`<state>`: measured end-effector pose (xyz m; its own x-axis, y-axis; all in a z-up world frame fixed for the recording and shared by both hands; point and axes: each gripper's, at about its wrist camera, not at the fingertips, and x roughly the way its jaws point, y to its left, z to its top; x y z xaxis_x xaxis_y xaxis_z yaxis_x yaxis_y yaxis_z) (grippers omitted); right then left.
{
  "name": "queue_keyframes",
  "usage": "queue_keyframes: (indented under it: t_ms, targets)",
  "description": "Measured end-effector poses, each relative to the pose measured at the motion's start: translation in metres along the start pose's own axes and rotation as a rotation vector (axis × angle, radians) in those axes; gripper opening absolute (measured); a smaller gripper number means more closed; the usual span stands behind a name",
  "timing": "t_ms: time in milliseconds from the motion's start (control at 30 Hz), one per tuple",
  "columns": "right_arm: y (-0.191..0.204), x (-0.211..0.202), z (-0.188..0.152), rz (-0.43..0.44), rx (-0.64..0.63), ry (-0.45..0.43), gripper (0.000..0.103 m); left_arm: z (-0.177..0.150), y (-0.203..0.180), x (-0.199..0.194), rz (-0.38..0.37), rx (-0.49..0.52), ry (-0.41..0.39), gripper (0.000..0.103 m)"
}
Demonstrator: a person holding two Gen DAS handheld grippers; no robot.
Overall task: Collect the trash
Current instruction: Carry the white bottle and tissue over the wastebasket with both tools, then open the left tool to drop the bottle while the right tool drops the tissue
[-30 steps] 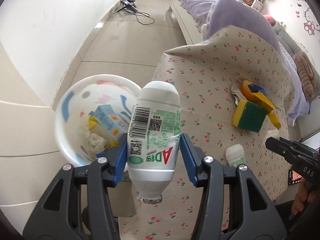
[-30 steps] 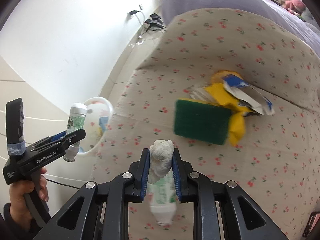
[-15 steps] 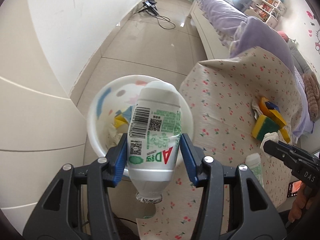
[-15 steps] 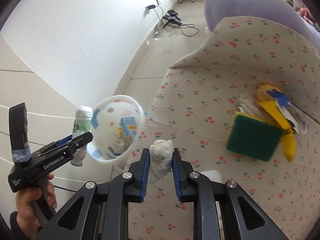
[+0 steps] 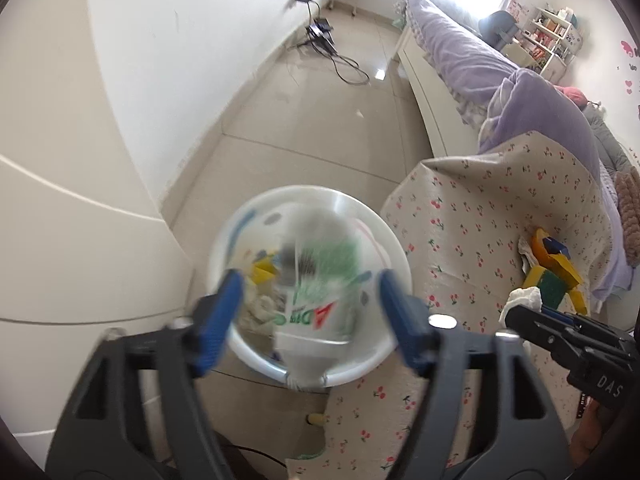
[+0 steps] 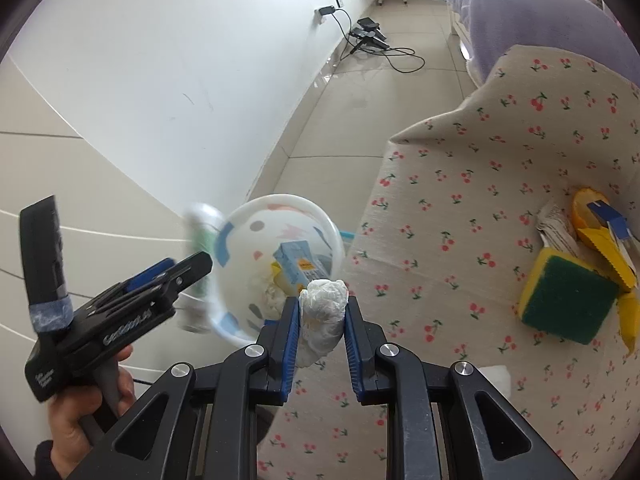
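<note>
The cherry-print cloth (image 6: pixel 480 184) covers the table just right of the white bin (image 5: pixel 394 344), which stands on the floor tiles against the table's edge. Every place below is given from that bin.

Above the bin's mouth the white plastic bottle (image 5: pixel 320 300) is blurred. Its long axis runs away from the camera, neck toward the lens and base toward the bin's far rim. Its green label shows a red "AD" upside down and a smeared barcode; the smaller print cannot be read.

The left gripper (image 5: pixel 310 300) is over the bin's near rim, its blue jaws opening, spread to either side of the bottle and clear of its sides. From the right wrist camera its black body (image 6: pixel 132 312) sits left of the bin, marked "GenRobot.AI".

The right gripper (image 6: pixel 322 330), lettered "DAS" in the left view, is at the bin's table side, jaws pinching a crumpled white wad (image 6: pixel 324 304).

Inside the bin lie a blue carton (image 6: pixel 298 264) and white tissue (image 6: pixel 276 296). Well right of the bin on the cloth lie a green-and-yellow sponge (image 6: pixel 568 300) and yellow wrappers (image 6: pixel 604 240).
</note>
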<state>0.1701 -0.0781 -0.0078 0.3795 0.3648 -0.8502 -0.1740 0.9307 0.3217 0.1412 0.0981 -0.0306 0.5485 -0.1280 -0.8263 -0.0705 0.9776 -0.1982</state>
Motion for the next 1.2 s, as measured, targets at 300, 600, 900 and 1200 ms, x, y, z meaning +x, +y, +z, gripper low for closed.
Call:
queue_keyframes:
  t_ms: [300, 600, 900, 1200]
  targets:
    - [0.015, 0.015, 0.008, 0.020, -0.012, 0.002, 0.022, -0.012, 0.038, -0.014, 0.094, -0.033, 0.019, 0.089]
    - [0.032, 0.042, 0.011, 0.045, -0.029, 0.020, 0.022, -0.023, 0.069, -0.021, 0.111, -0.099, 0.037, 0.095]
    - [0.033, 0.041, 0.015, 0.120, 0.036, -0.050, 0.080, -0.027, 0.078, -0.023, 0.111, -0.105, 0.044, 0.096]
    - [0.024, 0.030, 0.013, 0.083, 0.042, -0.037, 0.080, -0.027, 0.074, -0.020, 0.096, -0.102, 0.054, 0.097]
